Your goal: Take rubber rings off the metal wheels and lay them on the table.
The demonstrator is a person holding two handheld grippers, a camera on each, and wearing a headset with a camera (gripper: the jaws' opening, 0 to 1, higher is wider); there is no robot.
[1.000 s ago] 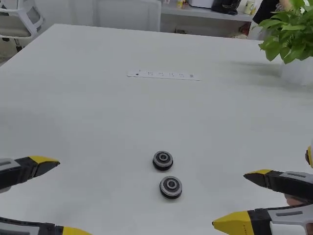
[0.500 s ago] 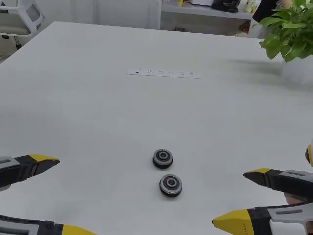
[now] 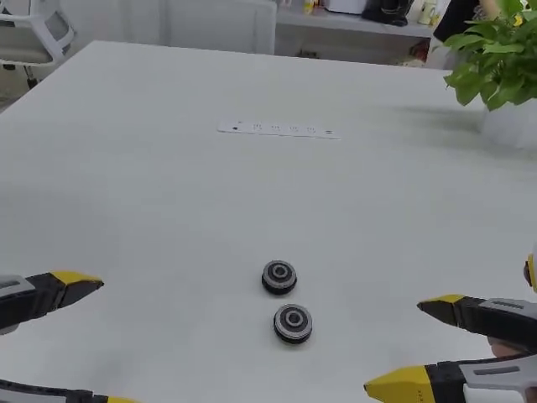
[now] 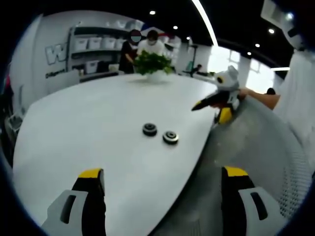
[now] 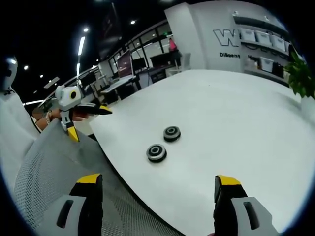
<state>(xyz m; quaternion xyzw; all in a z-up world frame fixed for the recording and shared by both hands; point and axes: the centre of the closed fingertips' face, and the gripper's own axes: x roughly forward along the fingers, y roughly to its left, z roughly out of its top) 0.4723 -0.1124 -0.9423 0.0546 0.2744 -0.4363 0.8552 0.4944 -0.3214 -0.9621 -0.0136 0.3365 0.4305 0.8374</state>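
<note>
Slippage worries us: both wheels [image 3: 279,277], rubber rings [image 3: 278,324] on, lie loose and just apart on the smooth white table [image 3: 168,193], so a pinch may skid one away. Our left gripper [image 3: 117,342] at nine o'clock and right gripper [image 3: 393,346] at three gape empty; plant [image 3: 495,50] at two o'clock

Left gripper [image 3: 105,342] and right gripper [image 3: 393,345], both jaws wide apart, tips inward.

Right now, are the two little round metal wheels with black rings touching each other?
Apart. The head view shows a strip of white table between the farther round metal wheel and the nearer round metal wheel.
</note>
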